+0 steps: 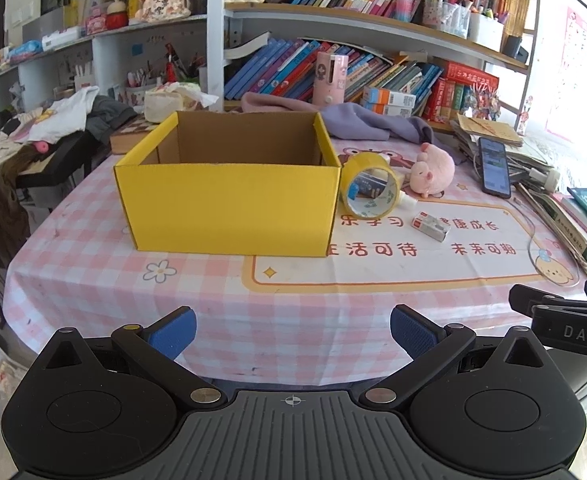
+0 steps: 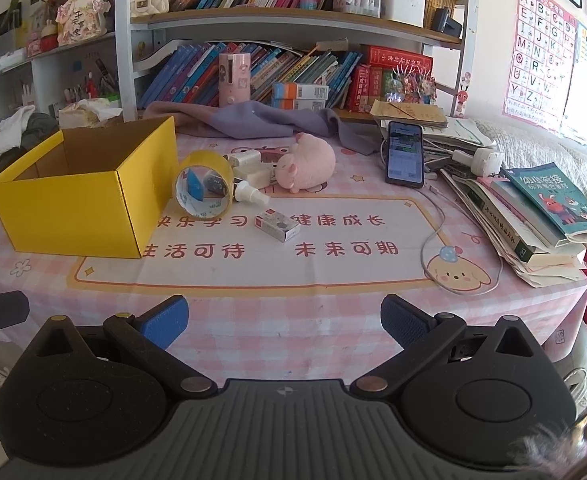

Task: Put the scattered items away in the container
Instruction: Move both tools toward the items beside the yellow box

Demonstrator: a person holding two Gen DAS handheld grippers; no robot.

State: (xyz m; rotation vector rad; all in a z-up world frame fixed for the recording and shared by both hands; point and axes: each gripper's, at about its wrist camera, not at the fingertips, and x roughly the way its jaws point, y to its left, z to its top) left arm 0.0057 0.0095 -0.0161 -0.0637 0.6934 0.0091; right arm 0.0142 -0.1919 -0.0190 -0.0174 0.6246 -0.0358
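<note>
A yellow box [image 1: 229, 208] sits on the table [image 1: 93, 280], which has a pink checked cloth. The box is open on top, and what shows of its inside is bare brown card. All the small things lie to the right of the box.

Just beside the box, right at its right wall, a tape roll [image 1: 369, 188] stands on its edge with its hole facing the cameras. Whether it touches the box, I cannot tell. Behind the tape roll, on the side away from the box, lie a white plug [image 2: 245, 159] and a small spray bottle [image 2: 249, 193]. The bottle tip points away from the box.

A small white packet [image 1: 431, 226] lies flat a bit further right of the box and nearer the front edge, apart from the tape roll. A pink pig toy [image 1: 433, 172] lies on its side right of the tape roll, further from the box than the bottle.

A phone [image 1: 493, 168] lies well to the right of the box, past the pig. Its screen is lit. Right of the phone, a pile of books [image 2: 533, 216] sits at the far end of the table from the box.

The left tongs [image 1: 293, 330] hang near the front edge of the table, in front of the box. They are wide apart and hold nothing. The right tongs [image 2: 284, 322] hang near the front edge too, to the right of the box. They are wide apart and hold nothing.
</note>
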